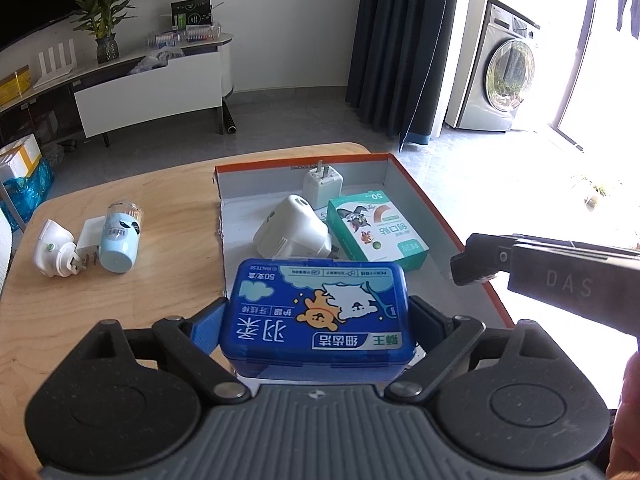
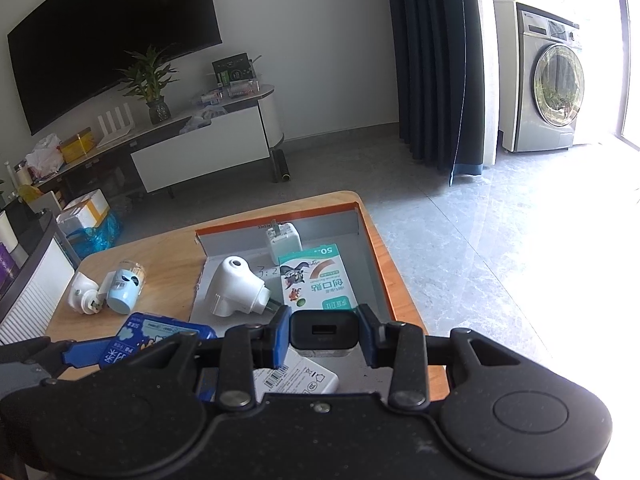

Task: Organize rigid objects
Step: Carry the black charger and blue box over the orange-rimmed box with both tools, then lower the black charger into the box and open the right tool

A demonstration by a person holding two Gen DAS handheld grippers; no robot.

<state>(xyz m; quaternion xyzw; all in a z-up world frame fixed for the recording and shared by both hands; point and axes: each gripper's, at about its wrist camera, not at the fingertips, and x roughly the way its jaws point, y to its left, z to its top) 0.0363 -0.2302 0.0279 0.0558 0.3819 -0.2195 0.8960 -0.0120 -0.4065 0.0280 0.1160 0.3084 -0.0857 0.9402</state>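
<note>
Floss-pick box (image 1: 320,312): clamped in left hand-held gripper (image 1: 320,320), above tray (image 1: 404,168) near edge.
Black charger (image 2: 323,330): clamped in right hand-held gripper (image 2: 323,334).
Risk: the two loads may collide over the crowded tray.

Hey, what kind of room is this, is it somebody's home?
Most likely a home living room: a large dark wall-mounted television above a low media console, a potted green plant, and a silver front-loading washing machine near the window.
</note>
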